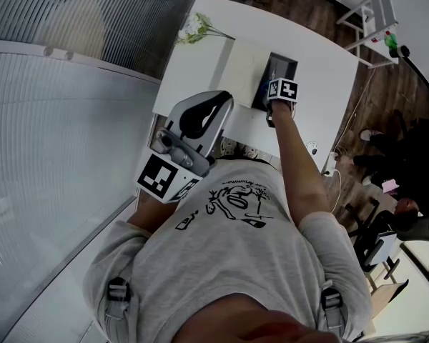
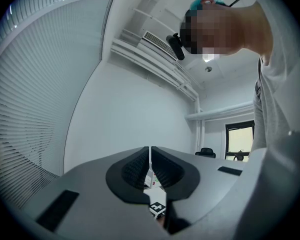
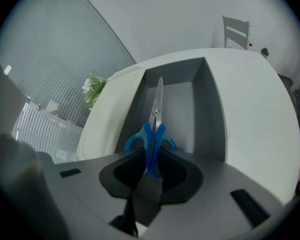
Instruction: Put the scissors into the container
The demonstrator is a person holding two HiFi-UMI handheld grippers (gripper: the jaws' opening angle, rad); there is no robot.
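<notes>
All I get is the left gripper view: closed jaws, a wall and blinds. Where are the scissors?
Observer: The right gripper holds the scissors, its jaws shut on the blue handles.
Operator: Is there a container nearby?
Observer: Yes, the blades point into an open grey container just ahead of that gripper.
Operator: What does the container stand on?
Observer: A white table.
</notes>
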